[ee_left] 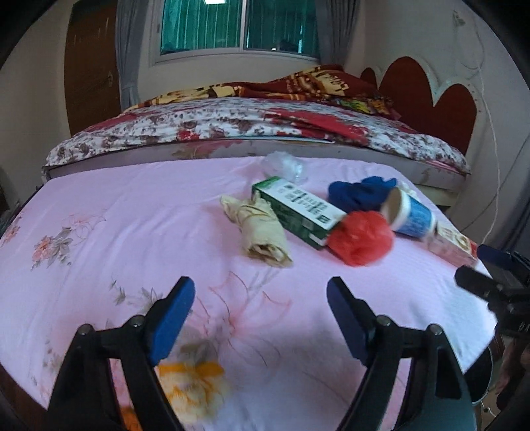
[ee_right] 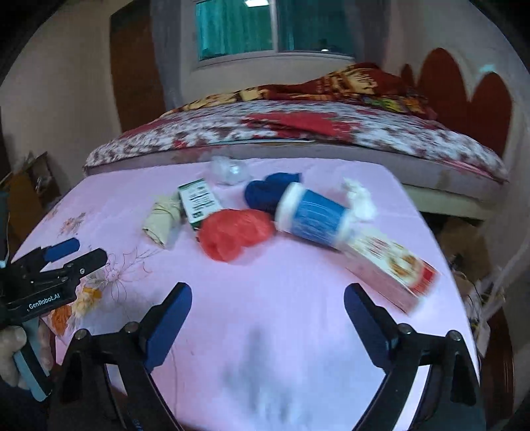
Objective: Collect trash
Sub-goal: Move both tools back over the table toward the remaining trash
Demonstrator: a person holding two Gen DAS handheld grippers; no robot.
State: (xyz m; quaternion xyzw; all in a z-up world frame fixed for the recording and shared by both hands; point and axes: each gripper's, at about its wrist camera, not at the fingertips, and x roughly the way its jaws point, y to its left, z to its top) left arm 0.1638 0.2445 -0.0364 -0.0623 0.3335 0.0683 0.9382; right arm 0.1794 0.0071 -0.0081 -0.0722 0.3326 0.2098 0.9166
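Observation:
Trash lies in a cluster on the pink flowered tablecloth (ee_left: 132, 212): a crumpled beige wrapper (ee_left: 261, 228), a green and white carton (ee_left: 298, 212), a red plastic bag (ee_left: 361, 237), a blue cloth (ee_left: 361, 194), a blue and white cup (ee_left: 410, 215) on its side, a pink and red box (ee_left: 453, 245) and clear plastic (ee_left: 285, 165). A white tissue (ee_right: 359, 199) sits behind the cup (ee_right: 314, 218). My left gripper (ee_left: 261, 285) hangs open just short of the wrapper, holding nothing. My right gripper (ee_right: 268, 291) is open and bare, short of the red bag (ee_right: 235, 235) and the box (ee_right: 391, 268).
A bed with a floral quilt (ee_left: 232, 122) stands right behind the table, with a red headboard (ee_left: 430, 89) and a window (ee_left: 238, 26) beyond. The table's right edge (ee_right: 460, 298) drops to clutter and cables. A hand (ee_right: 13, 348) holds the left gripper (ee_right: 87, 251) at the table's left corner.

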